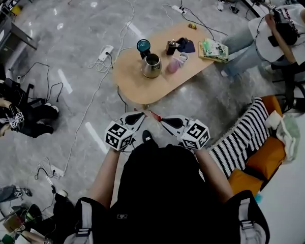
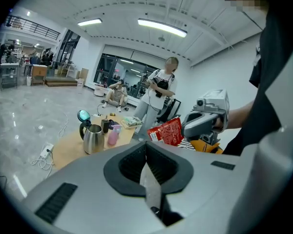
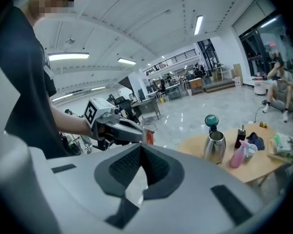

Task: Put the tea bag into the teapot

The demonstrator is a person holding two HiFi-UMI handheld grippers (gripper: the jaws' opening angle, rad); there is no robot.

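Red tea bag packet [image 1: 155, 116] at frame centre, left tool [image 1: 140, 118] and right tool [image 1: 168, 121] both clenched on it, steel teapot [image 1: 151, 66] on oval wooden tabletop [image 1: 134, 88], upper centre, well apart.

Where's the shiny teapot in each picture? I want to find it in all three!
Head view: the teapot is near the top middle, on the wooden table.
Left gripper view: the teapot is left of middle.
Right gripper view: the teapot is right of middle.
Shared landmark: the pink bottle stands just right of it every time.
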